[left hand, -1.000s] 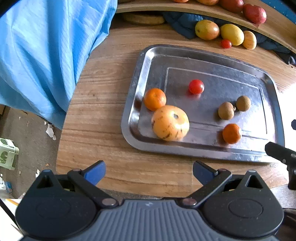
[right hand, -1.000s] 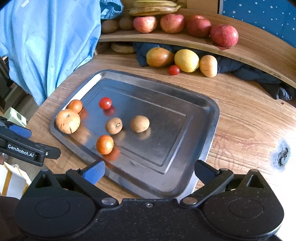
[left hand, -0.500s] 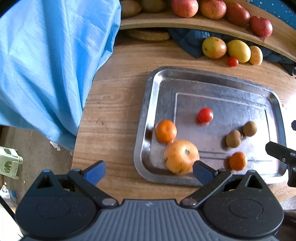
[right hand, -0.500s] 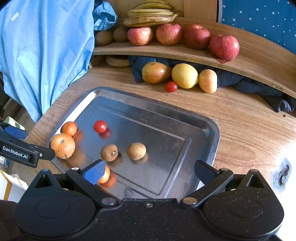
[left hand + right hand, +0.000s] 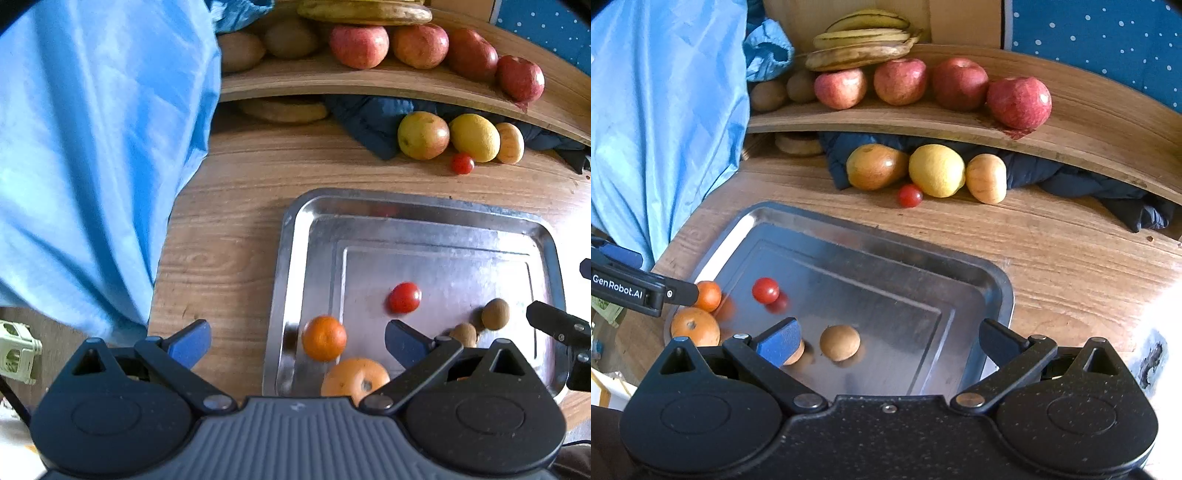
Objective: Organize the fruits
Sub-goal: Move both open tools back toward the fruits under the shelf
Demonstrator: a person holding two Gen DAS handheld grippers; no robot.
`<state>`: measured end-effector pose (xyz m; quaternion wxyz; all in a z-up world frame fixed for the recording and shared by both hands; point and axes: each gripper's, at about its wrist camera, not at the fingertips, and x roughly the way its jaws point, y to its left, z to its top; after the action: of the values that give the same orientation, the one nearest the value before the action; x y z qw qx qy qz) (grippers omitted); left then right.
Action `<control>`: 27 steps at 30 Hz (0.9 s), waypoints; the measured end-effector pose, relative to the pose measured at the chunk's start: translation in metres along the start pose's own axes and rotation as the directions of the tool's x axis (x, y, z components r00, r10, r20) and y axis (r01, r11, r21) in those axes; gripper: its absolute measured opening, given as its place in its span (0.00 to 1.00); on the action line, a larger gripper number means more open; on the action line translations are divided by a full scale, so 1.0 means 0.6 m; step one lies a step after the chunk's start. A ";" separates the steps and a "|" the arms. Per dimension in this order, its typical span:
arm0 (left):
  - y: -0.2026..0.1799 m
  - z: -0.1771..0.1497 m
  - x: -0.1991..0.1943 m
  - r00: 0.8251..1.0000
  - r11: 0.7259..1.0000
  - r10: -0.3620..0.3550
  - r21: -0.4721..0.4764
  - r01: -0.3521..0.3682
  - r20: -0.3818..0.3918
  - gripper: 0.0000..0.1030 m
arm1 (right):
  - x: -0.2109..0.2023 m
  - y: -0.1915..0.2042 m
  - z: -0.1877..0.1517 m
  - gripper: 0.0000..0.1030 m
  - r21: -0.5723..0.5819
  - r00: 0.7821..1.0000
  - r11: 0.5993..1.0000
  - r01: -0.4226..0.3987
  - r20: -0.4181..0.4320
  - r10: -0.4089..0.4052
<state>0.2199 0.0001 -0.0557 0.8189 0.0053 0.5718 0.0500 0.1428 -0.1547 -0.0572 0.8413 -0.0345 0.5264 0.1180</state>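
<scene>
Round wooden table [image 5: 229, 221], grain running across; blue cloth [image 5: 92, 147] draped over its left edge. Curved wooden shelf [image 5: 1071, 122] along the far side, carrying four red apples [image 5: 901, 81], a bunch of bananas [image 5: 864, 44] and a couple of brown kiwis [image 5: 768, 94]. Dark blue fabric [image 5: 1089, 181] bunched under the shelf.

Steel tray [image 5: 295, 258] sits on the table near the front, left of centre. Left gripper [image 5: 297, 338] hovers low over the tray's left rim, jaws spread wide, nothing between them. Right gripper [image 5: 888, 338] hovers over the tray's near edge, jaws likewise spread and empty; its blue left pad partly covers a small brown fruit [image 5: 796, 352].

Fruit on the tray, all in the left half: large orange fruit [image 5: 695, 326] at the near left corner, small tangerine [image 5: 324, 338] just behind it, nearly touching. Round brown fruit [image 5: 839, 342] near the middle. Cherry tomato [image 5: 404, 297] farther back, apart from the rest.

Loose on the table under the shelf: mango-like fruit [image 5: 877, 166], lemon [image 5: 937, 170], small pale fruit [image 5: 986, 178] in a row, touching or nearly so; second cherry tomato [image 5: 910, 195] just in front of the lemon.
</scene>
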 end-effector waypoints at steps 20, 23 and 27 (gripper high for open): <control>-0.078 0.089 0.030 0.998 0.991 -0.046 0.125 0.040 0.041 0.99 | 0.027 -0.023 0.029 0.99 0.092 0.998 0.994 0.061 0.020 -0.063; -0.084 0.099 0.038 0.998 0.989 -0.051 0.137 0.045 0.037 0.99 | 0.030 -0.030 0.033 0.99 0.115 0.997 0.991 0.067 0.031 -0.071; -0.090 0.111 0.050 0.998 0.987 -0.058 0.152 0.053 0.028 0.99 | 0.031 -0.041 0.037 0.99 0.146 0.995 0.986 0.076 0.047 -0.083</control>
<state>0.2969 -0.0475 -0.0645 0.8263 0.0524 0.5605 -0.0163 0.1758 -0.1714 -0.0657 0.8593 0.0085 0.5093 0.0468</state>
